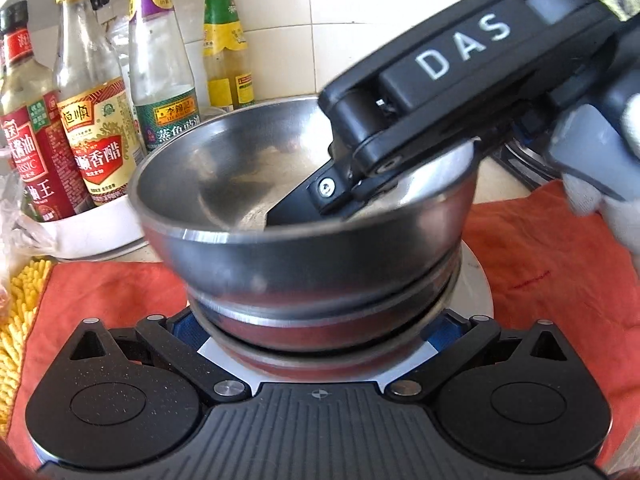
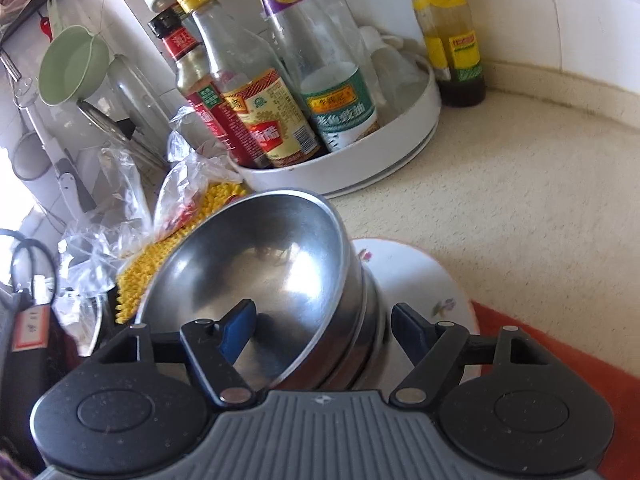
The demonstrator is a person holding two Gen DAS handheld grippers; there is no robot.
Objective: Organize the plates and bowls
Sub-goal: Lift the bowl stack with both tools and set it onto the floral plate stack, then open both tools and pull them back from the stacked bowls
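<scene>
Several steel bowls are nested on a white flowered plate (image 1: 478, 280) (image 2: 420, 276), which lies on an orange cloth (image 1: 540, 280). The top bowl (image 1: 304, 240) (image 2: 272, 264) sits tilted in the stack. My right gripper (image 2: 324, 328) (image 1: 320, 200) comes in from the upper right. It is open, with one finger inside the top bowl and the other outside its wall, and neither pad presses. My left gripper (image 1: 318, 328) stands wide astride the lower bowls, just above the plate. Its blue pads (image 1: 188, 330) sit close to the bowl rims, and whether they touch is hidden.
A white round tray (image 2: 360, 168) (image 1: 92, 232) of sauce bottles stands just behind the stack. A yellow chenille cloth (image 2: 160, 252) (image 1: 20, 320) and crumpled plastic bags (image 2: 120, 208) lie to the left. A white-gloved hand (image 1: 624, 184) holds the right gripper. Beige counter (image 2: 520, 208) stretches right.
</scene>
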